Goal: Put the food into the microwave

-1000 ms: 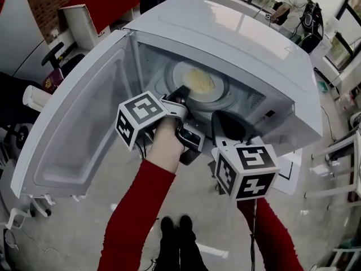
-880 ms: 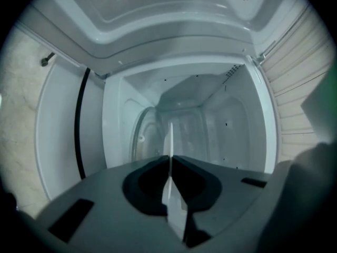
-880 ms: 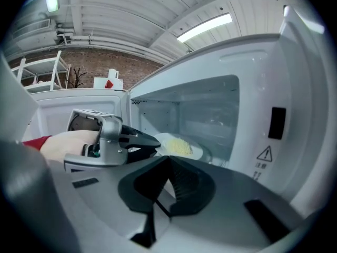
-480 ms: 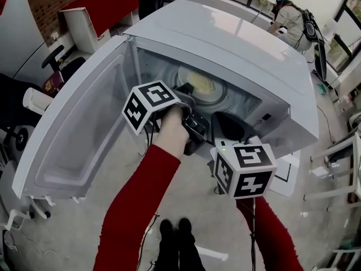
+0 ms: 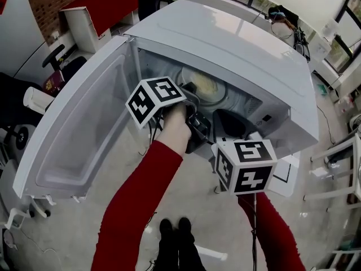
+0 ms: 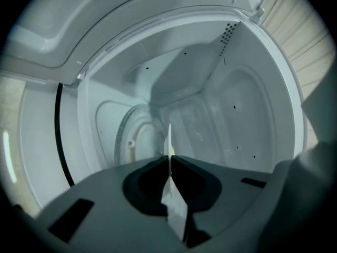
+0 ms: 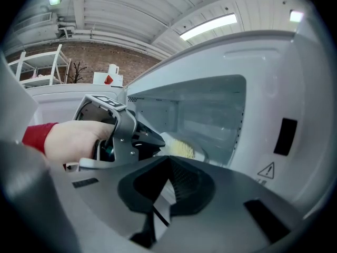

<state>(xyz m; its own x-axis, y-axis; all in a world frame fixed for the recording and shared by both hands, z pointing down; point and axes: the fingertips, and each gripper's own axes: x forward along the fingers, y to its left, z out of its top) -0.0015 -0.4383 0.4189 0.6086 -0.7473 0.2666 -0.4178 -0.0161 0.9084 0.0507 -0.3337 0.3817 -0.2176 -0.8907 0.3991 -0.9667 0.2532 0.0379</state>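
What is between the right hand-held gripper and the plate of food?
Nothing: the right gripper view shows only the microwave's open mouth between the right hand-held gripper and the plate of food. The left hand-held gripper grips it from the side.

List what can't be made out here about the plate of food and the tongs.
- Head view: whether the plate rests on the microwave floor; the left tongs and hand cover its near edge.
- Right gripper view: what the food is; too small and blurred.
- Left gripper view: the food itself; the plate shows only edge-on between the tongs.
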